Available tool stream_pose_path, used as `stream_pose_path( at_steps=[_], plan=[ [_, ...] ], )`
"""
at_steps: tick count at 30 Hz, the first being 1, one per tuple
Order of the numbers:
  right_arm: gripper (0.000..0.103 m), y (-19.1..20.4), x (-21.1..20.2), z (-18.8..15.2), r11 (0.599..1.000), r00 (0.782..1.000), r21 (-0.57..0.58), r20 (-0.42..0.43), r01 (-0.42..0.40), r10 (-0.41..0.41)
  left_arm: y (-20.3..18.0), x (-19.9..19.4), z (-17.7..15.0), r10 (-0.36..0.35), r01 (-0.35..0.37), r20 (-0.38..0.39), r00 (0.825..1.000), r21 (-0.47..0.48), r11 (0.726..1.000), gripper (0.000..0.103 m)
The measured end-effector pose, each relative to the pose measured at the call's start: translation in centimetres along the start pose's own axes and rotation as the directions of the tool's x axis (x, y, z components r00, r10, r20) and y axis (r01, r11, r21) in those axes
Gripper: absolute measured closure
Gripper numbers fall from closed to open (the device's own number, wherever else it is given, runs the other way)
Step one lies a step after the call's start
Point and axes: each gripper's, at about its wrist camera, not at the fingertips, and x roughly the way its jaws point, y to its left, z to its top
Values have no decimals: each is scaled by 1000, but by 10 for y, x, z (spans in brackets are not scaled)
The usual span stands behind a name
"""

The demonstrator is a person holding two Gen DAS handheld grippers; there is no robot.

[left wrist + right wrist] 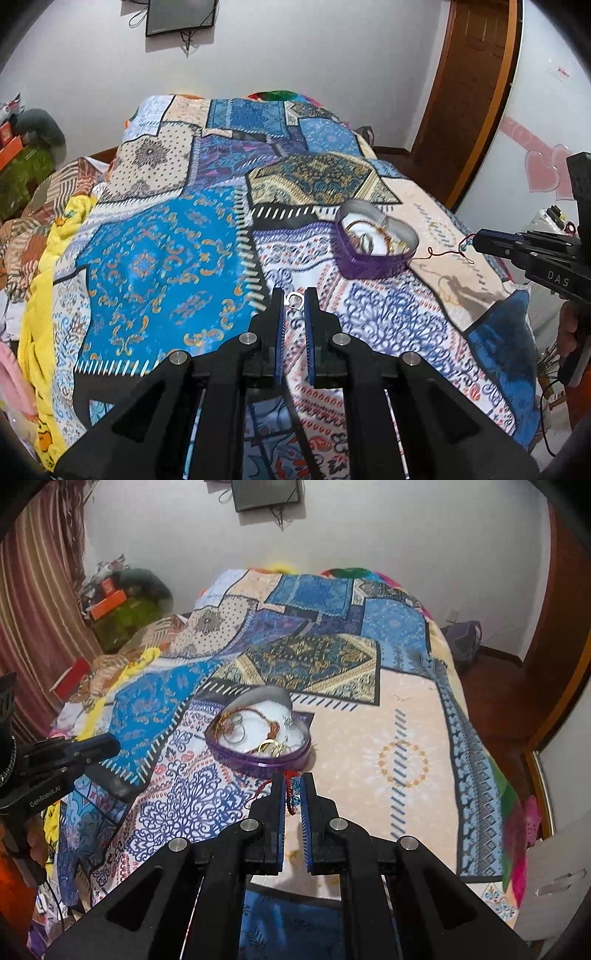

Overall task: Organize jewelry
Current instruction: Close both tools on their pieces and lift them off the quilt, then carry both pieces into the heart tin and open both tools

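Observation:
A purple heart-shaped tin (373, 258) lies on the patchwork bedspread with a white lining and several bracelets and gold rings inside; the right wrist view shows the tin (258, 760) too. My left gripper (294, 300) is shut on a small silver ring (294, 299) at its fingertips, held above the bed to the near left of the tin. My right gripper (293, 786) is shut on a red cord bracelet (291, 794) with blue beads. From the left wrist view the bracelet (448, 253) trails off the right gripper (480, 240) just right of the tin.
The patchwork bedspread (166, 258) covers the whole bed. A yellow blanket (40, 295) bunches along its left edge. Boxes and clutter (118, 609) stand at the far left by a striped curtain. A wooden door (472, 92) is at the right.

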Motion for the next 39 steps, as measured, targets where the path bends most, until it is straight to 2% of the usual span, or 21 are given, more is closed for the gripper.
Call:
stream_pose_path(
  at_steps=[18, 33, 39],
  plan=[
    [96, 10, -14, 48, 999, 990, -30, 132, -39, 43, -37, 13, 56, -95, 89, 84, 992, 72, 993, 95],
    [96, 21, -9, 84, 995, 977, -68, 194, -78, 90, -52, 58, 66, -154, 150, 25, 988, 105, 983, 95],
    [96, 15, 17, 78, 994, 986, -40, 126, -105, 109, -54, 76, 64, -166, 168, -21, 986, 108, 980, 95]
  ],
)
